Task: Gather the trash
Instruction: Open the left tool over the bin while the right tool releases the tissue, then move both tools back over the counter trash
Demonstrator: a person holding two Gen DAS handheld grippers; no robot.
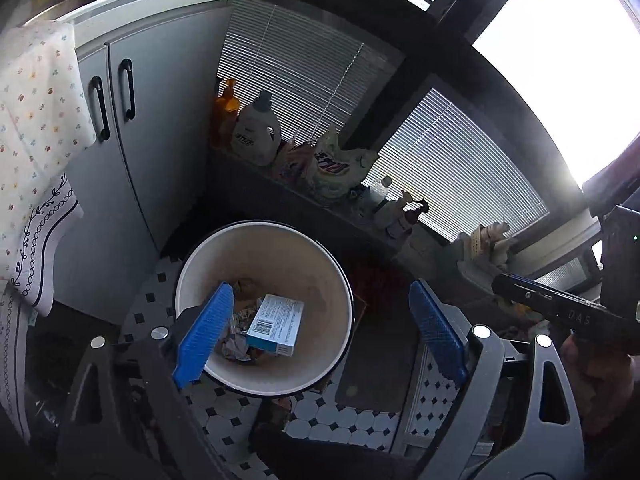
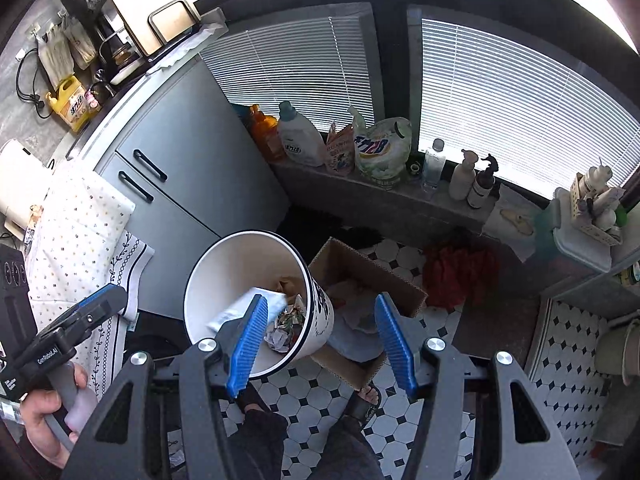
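We stand over a tiled kitchen floor [image 2: 400, 256] with the white trash bin [image 1: 208, 248] set near the grey cabinet [image 1: 160, 128], likely so both hands can drop into it from above. Inside lies a blue-and-white box [image 1: 276, 325] on crumpled wrappers [image 2: 290, 316], trash already collected. Our left gripper [image 1: 320, 332] hangs with jaws wide apart and nothing between them; our right gripper [image 2: 320, 344] also hangs with jaws parted and empty. Only the right wrist view shows the cardboard box [image 2: 360, 268] touching the bin's far side; only the left shows the box's barcode.
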